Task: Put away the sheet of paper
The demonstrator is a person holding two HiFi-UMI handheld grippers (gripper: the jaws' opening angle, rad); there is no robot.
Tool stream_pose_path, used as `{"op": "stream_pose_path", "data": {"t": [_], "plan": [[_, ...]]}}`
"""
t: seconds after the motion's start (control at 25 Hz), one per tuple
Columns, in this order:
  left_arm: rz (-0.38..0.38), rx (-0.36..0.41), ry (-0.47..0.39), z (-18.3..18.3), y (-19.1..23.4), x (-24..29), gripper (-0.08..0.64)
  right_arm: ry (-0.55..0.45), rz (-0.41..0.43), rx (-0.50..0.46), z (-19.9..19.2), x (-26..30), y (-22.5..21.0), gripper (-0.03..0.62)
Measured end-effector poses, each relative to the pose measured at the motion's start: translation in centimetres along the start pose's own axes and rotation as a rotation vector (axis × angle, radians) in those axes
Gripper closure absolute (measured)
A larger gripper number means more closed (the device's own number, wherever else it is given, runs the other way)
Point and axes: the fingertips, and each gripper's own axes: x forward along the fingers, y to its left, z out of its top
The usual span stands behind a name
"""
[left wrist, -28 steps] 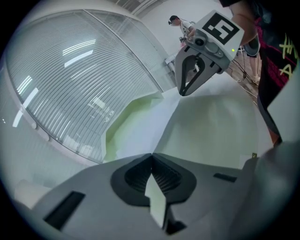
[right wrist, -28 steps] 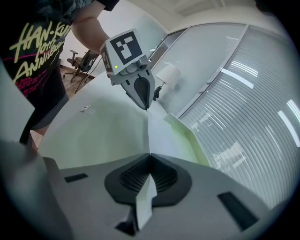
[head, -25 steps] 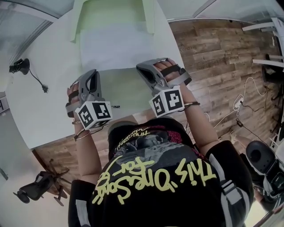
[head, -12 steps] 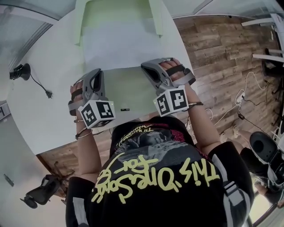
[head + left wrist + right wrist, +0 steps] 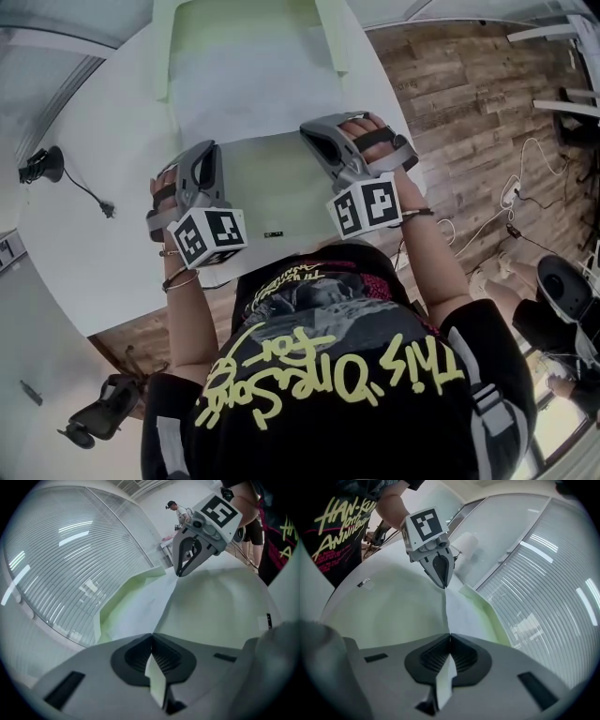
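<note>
A white sheet of paper (image 5: 248, 98) lies across an open pale green folder (image 5: 267, 192) on the white table. Its near edge runs taut between my two grippers. My left gripper (image 5: 208, 148) is shut on the left end of that edge, and a sliver of paper pokes through its jaws (image 5: 151, 639). My right gripper (image 5: 312, 127) is shut on the other end (image 5: 449, 639). Each gripper view shows the opposite gripper pinching the edge: the right one (image 5: 179, 573), the left one (image 5: 443, 584). The sheet (image 5: 140, 606) slopes away into the folder's raised far flaps (image 5: 485, 609).
The white table (image 5: 94, 244) ends close to the person's body, with wooden floor (image 5: 469, 112) to the right. A black cable with plug (image 5: 94, 192) lies at the table's left. A small label (image 5: 274, 232) sits near the front edge. Glass walls with blinds (image 5: 70, 550) stand beyond.
Both grippers keep their hold on the sheet's near edge and have shifted slightly away from the person. The head camera has shifted a little.
</note>
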Motion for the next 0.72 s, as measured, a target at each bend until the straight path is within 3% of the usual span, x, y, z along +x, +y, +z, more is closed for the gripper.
{"op": "stream_pose_path", "data": {"t": [0.72], "plan": [[0.016, 0.026, -0.010, -0.3, 1.9, 1.3, 0.554, 0.020, -0.026, 0.015, 0.2, 1.5, -1.3, 0.584]]}}
